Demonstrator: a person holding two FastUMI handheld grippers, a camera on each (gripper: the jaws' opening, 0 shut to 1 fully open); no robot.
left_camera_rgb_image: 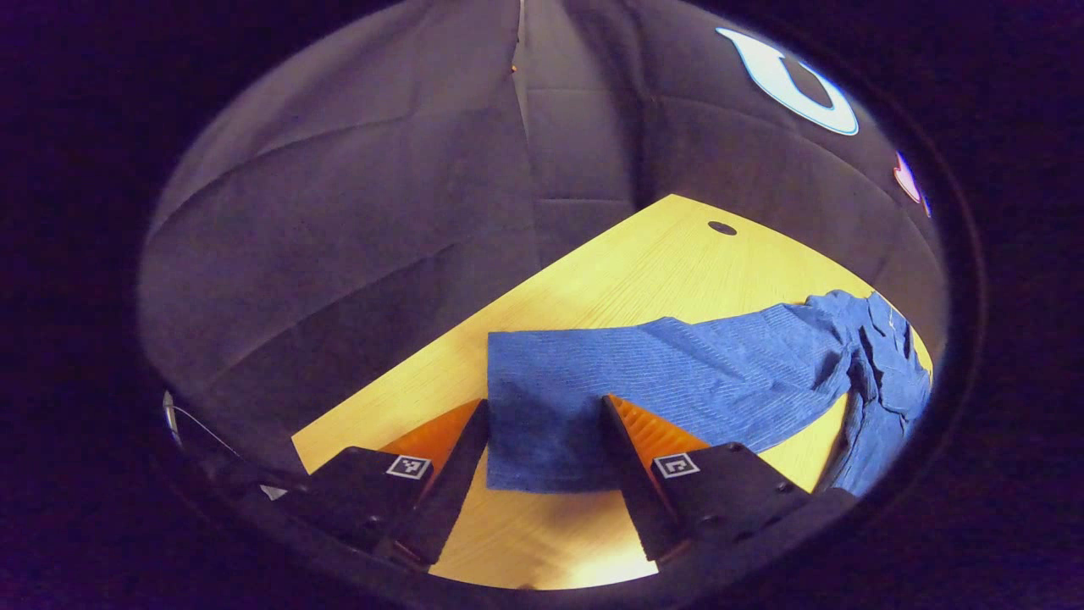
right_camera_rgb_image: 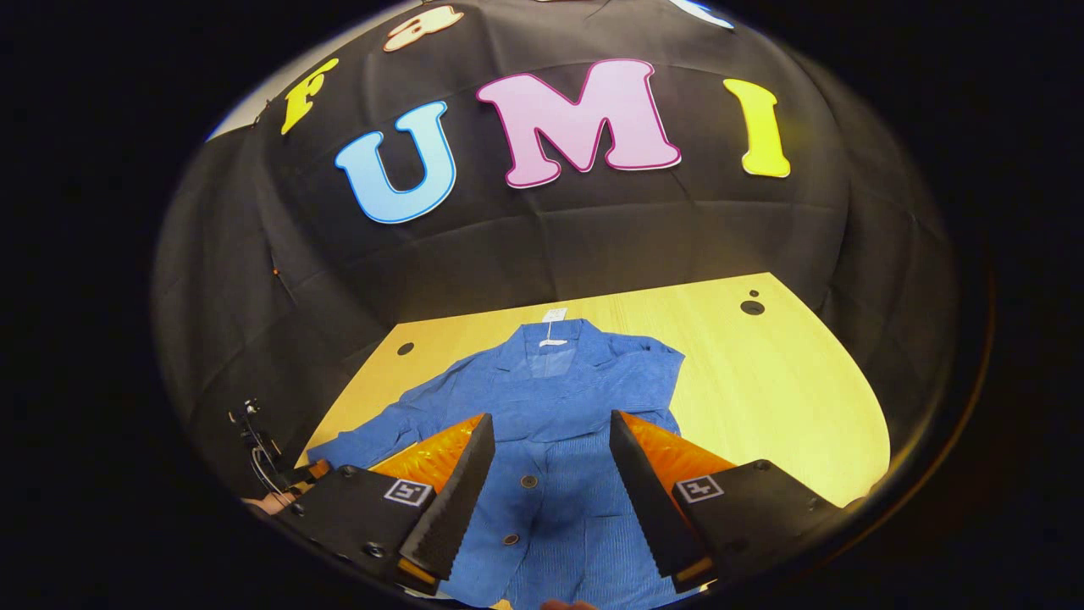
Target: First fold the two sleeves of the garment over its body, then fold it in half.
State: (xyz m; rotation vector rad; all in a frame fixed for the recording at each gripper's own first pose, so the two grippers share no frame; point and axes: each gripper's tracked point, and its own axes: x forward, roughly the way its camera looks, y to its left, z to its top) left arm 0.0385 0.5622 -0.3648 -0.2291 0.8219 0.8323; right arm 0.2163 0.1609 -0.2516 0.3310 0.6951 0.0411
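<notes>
Blue ribbed cloth, the jacket (right_camera_rgb_image: 550,424) lay flat on the yellow worktop (right_camera_rgb_image: 762,381), collar far, buttons near. One sleeve (left_camera_rgb_image: 660,373) stretched out left; the right one looked already folded in. My left gripper (left_camera_rgb_image: 546,424) hung spread over the cuff, my right gripper (right_camera_rgb_image: 546,457) spread above the body. I judged a shallow pinch could slip, or drag the whole jacket askew.

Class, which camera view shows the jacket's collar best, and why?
The right gripper view: the blue jacket lies face up, with its collar, lapels and front buttons in plain sight beyond the open right gripper. The left gripper view shows mainly one outstretched sleeve; the collar area there is bunched and unclear.
</notes>
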